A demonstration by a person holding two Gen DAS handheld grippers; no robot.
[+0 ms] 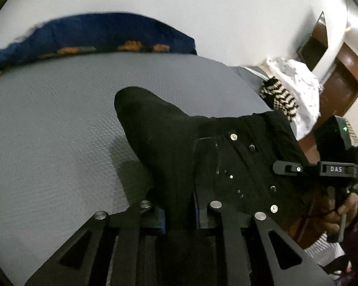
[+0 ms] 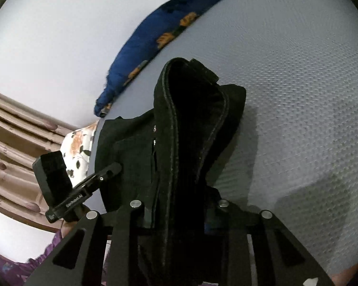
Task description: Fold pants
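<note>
Left gripper (image 1: pixel 181 217): jaws pressed together on black cloth, pinching the pants (image 1: pixel 202 147) near the waist. Rivets and a button showed just ahead of the fingers. Cloth ran up and away from the jaws, lifted off the surface, a rounded fold hanging forward over the mattress (image 1: pixel 47 131).

Right gripper (image 2: pixel 179 217): jaws likewise closed on the same garment, a seamed edge of the pants (image 2: pixel 191 124) passing straight between the fingers. Material stood up in front of the lens in a loose doubled hump, its far end drooping toward the grey textured mattress (image 2: pixel 298 95).

Each gripper was visible in the other's camera, off to the side, both at the cloth's near edge.

Progress, as judged: early to middle. The garment was gathered and held aloft by both grippers, possibly doubled leg on leg, though the dark fabric hid the layers. No neat flat fold lay on the bed. Laying it down, smoothing it and folding it over seemed left to do.

Count: one pair of pants; two grippers; one mattress; one blue blanket (image 1: pixel 95 35) with orange print along the far edge; one striped black-and-white item (image 1: pixel 279 97) beside one white cloth (image 1: pixel 296 81) at the bed's right; curtains (image 2: pixel 16 147) seen in the right view.
</note>
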